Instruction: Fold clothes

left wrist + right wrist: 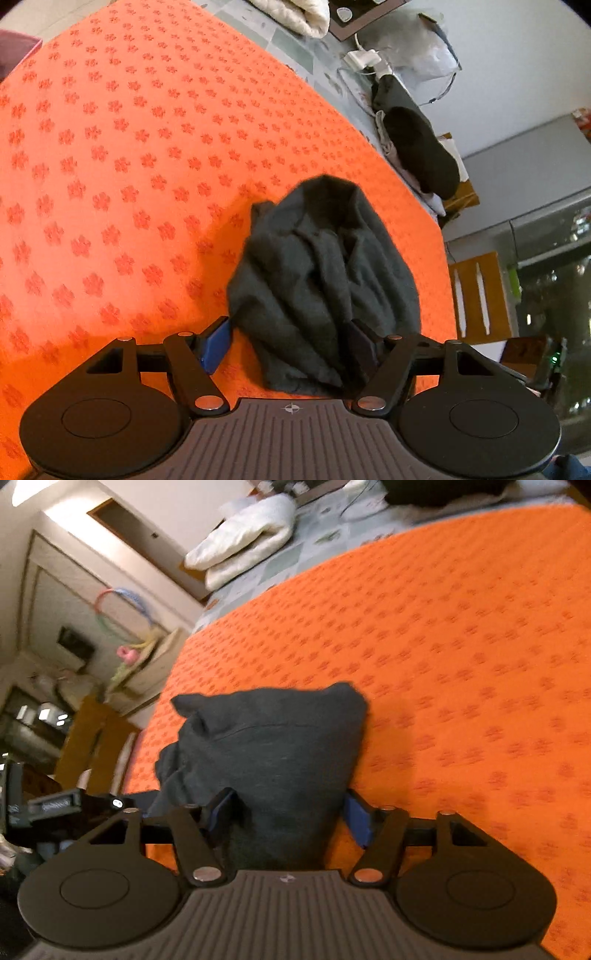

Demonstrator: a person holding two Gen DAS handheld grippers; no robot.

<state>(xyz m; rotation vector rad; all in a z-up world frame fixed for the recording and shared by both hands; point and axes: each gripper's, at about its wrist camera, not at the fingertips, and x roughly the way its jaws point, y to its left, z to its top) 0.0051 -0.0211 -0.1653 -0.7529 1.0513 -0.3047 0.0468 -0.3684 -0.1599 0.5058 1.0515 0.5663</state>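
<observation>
Dark grey garment (321, 280) bunched, orange bedspread (129, 166)

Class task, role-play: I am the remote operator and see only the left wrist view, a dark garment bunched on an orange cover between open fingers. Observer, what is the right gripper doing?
Observer: The right gripper is open, with the dark garment lying between its fingers.
Operator: How does the cloth look from that side?
Observer: Smoother, with one long seam line across it; the left wrist view shows deep folds.
Operator: Anything beyond the orange cover there?
Observer: A folded white quilt lies past its far edge, and a coloured hoop hangs on the wall.
</observation>
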